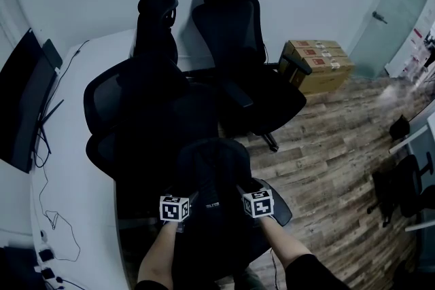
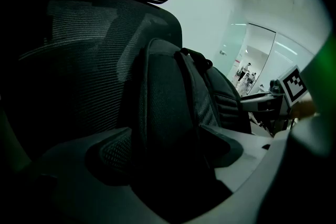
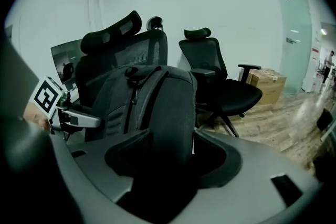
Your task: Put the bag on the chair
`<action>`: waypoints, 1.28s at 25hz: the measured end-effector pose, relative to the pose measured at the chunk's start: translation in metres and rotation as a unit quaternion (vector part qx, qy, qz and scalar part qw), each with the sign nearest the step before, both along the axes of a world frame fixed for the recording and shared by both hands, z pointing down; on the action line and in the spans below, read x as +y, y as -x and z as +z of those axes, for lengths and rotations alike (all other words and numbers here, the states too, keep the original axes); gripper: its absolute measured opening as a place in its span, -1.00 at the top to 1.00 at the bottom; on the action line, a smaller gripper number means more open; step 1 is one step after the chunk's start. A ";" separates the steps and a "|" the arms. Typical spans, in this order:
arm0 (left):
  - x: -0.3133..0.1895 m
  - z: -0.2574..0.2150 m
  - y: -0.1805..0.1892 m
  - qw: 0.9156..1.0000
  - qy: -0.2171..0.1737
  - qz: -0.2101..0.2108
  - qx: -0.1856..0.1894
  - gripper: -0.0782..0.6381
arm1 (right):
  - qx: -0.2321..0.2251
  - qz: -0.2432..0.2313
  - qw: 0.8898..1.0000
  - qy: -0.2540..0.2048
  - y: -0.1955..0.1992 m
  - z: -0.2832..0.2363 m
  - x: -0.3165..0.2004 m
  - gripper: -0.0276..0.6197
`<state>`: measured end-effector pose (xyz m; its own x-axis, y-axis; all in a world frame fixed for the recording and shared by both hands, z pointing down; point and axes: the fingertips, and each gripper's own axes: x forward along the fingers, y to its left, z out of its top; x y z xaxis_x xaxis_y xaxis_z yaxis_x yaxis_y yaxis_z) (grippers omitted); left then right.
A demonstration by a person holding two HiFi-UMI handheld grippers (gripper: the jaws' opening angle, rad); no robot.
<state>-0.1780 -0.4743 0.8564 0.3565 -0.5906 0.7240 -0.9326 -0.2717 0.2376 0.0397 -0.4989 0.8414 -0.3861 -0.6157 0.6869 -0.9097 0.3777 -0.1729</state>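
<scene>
the bag stands upright on the seat of the near chair, its far face against the mesh back. as we judge it, the placing is as good as done. we have it from both sides: the left gripper has the bag's left edge between its jaws, and the right gripper has the right edge. both pairs of jaws stand spread wide. in the right gripper view a thin strip of light shows between the bag and one pad, so that gripper isn't pinching. the left gripper view is darker, yet there too the pads look set off from the fabric rather than pressed into it. a hold from two sides suits a soft, tall load that would flop if taken by one edge. here the backrest gives the support, which is likely why the jaws can stand free.

the bag is a dark grey backpack, rounded and padded, with a zip running up over its top and a carry loop at the crown. ribbed padding, probably shoulder straps, shows on the face turned away from the backrest. it looks soft enough to sag, but it holds its shape with no lean to either side.

farther right a second black chair stands free, with cardboard boxes beyond it on the wood floor.
</scene>
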 end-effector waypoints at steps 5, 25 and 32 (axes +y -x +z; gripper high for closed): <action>0.006 -0.011 0.001 1.000 -0.009 0.000 0.005 -0.32 | -0.012 0.010 1.000 -0.002 0.000 -0.006 0.006 0.18; 0.065 -0.139 0.005 0.989 -0.140 0.012 0.050 -0.31 | -0.064 0.021 0.994 -0.087 0.025 -0.110 0.081 0.24; 0.119 -0.182 0.003 0.981 -0.184 0.029 0.058 0.15 | -0.068 0.048 0.988 -0.131 0.027 -0.158 0.134 0.56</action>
<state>-0.1805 -0.3556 0.6740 0.4646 -0.7809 0.4175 -0.8855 -0.4103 0.2179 0.0125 -0.3649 0.6837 -0.3945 -0.8039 0.4450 -0.9188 0.3383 -0.2033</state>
